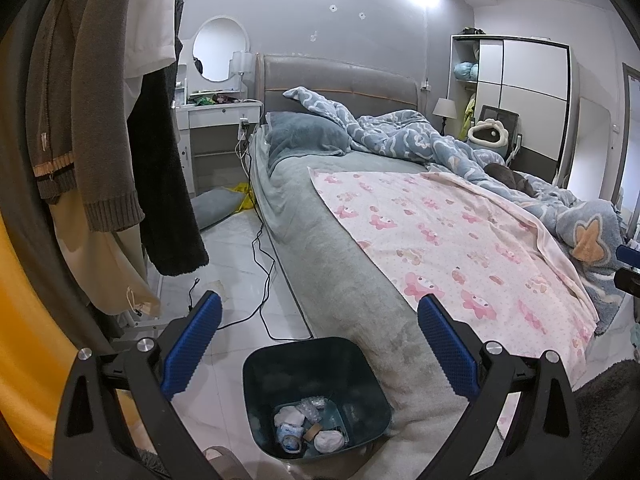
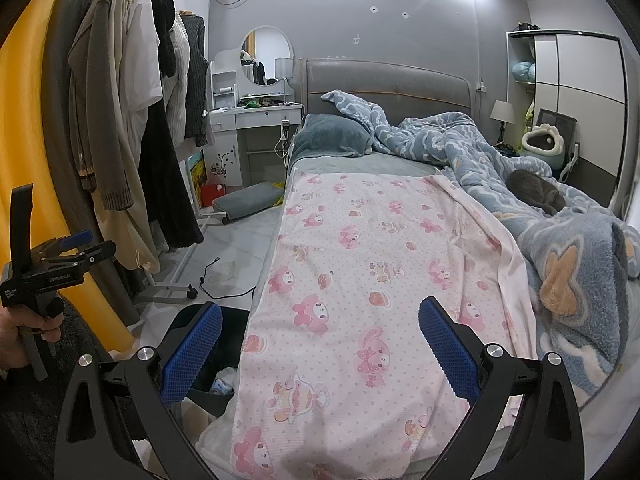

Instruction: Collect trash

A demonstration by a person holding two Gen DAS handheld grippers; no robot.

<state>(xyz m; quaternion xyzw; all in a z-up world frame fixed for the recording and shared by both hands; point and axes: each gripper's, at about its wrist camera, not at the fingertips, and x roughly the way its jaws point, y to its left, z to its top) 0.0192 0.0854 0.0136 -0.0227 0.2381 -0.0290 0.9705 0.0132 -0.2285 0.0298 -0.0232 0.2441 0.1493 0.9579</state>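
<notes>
- While both grippers are empty, the left gripper (image 1: pixel 318 340) hangs with its fingers (image 1: pixel 192 346) spread wide above the bin (image 1: pixel 256 392), which stands on the floor right against the side of the bed (image 1: pixel 340 280).
- At the bottom of that bin lies collected trash (image 1: pixel 310 426): crumpled white tissues, clear plastic wrap, a small packet and what looks like a cardboard scrap. Judging by this, part of the collecting is already done.
- Over the foot of the bed, the right gripper (image 2: pixel 320 340) also has its fingers (image 2: pixel 448 350) released, gripping nothing, above the pink patterned sheet (image 2: pixel 360 260); the bin's corner peeks out at its left.
- Nothing that reads plainly as trash shows on the sheet itself.
- Further out, the floor (image 1: pixel 240 248) carries a black cable (image 1: pixel 262 280), a faint pale scrap near it, and something yellow (image 1: pixel 244 196) by a grey cushion (image 1: pixel 216 206); these may be what remains, though I cannot tell.
- Farthest back, a cluttered worktop (image 2: pixel 264 110) under the round mirror may hold more, and a grey cat (image 2: pixel 536 192) sleeps on the blue duvet (image 2: pixel 440 136).
</notes>
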